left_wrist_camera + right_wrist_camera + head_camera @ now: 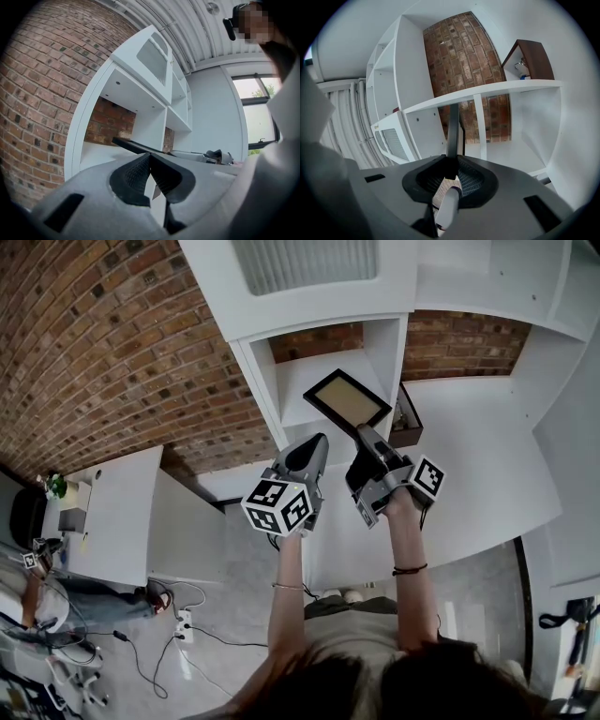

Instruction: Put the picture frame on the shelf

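The picture frame (347, 401), black-rimmed with a tan centre, hangs tilted in front of the open compartment of the white shelf unit (295, 381). My right gripper (363, 434) is shut on its near edge. In the right gripper view the frame (452, 126) stands edge-on between the jaws, with the shelf board (501, 89) behind it. My left gripper (317, 444) floats just left of the frame, shut and empty. In the left gripper view its pads (136, 173) meet at the tip, and the frame (133, 146) shows as a dark slab just beyond.
A dark brown box (409, 418) sits in the neighbouring compartment to the right, also seen as the box (529, 58). Brick wall lies behind the shelves. A white desk (112, 512) stands on the left, with cables and a power strip (185, 622) on the floor.
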The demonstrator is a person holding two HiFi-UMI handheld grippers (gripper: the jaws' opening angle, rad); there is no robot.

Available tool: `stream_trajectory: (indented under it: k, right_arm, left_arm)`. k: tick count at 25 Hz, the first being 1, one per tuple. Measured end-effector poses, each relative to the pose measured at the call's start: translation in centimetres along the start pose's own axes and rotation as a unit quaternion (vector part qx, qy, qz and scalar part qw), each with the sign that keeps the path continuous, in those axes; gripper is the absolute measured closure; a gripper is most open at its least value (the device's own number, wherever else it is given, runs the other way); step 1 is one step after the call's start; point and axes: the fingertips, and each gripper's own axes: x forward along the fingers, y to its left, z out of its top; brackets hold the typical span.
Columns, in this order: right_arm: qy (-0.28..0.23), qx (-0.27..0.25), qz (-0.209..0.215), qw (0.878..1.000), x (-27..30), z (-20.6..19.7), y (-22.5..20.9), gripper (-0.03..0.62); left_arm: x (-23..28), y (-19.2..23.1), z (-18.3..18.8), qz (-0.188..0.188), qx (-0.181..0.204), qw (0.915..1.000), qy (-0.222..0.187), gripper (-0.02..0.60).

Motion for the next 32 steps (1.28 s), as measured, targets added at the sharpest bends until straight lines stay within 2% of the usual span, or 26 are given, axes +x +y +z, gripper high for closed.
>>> stream_trajectory:
  k: [10, 32]
  right_arm:
    - [-0.018, 0.001, -0.001, 1.0, 2.4, 1.2, -0.8, 0.523]
    - [-0.022, 0.012, -0.016, 1.0, 5.3, 2.1, -3.0, 0.523]
  left_arm:
    - [1.8, 2.2, 0.2, -0.016, -0.005, 0.9998, 0.007, 0.571]
    - [3.8, 5.4, -0.2, -0.021, -0.034, 0.9992, 0.0, 0.571]
